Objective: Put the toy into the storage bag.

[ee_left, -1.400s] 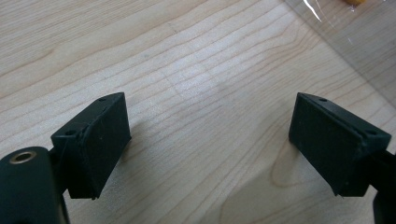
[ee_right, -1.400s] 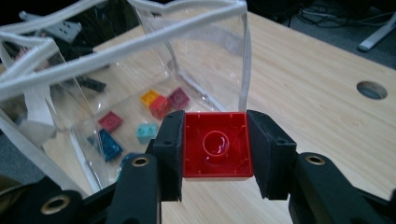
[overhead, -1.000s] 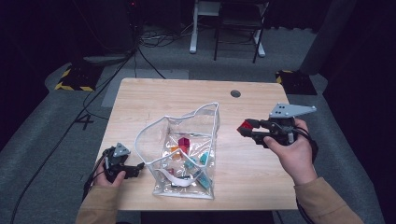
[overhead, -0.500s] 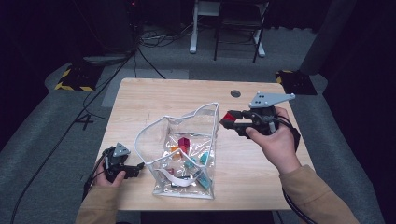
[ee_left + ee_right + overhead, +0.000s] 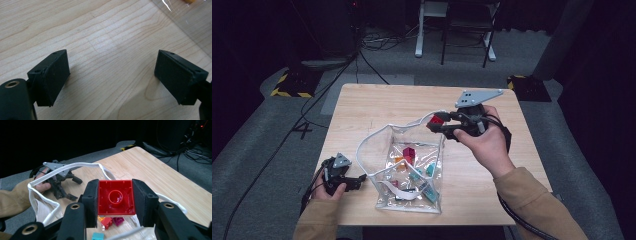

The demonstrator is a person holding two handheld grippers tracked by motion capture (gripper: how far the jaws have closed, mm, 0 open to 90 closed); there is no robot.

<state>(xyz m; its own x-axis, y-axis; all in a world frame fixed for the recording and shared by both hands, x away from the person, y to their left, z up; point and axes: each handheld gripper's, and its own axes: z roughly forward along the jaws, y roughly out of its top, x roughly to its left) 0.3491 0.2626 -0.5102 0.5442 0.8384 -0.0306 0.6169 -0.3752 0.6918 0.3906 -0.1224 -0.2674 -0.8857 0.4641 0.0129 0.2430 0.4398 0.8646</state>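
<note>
While the right gripper (image 5: 438,123) pinches a square red plastic brick (image 5: 115,197) just above the clear plastic bag's (image 5: 412,172) far right rim, the left gripper (image 5: 358,180), jaws spread, rests near left.

A bright red block (image 5: 115,198) sits between black jaws. A clear plastic bag (image 5: 404,167) with a white rim holds red, magenta, orange and teal blocks (image 5: 414,170). The table (image 5: 377,107) is pale wood with fine grain; the sleeves (image 5: 532,200) are tan.
</note>
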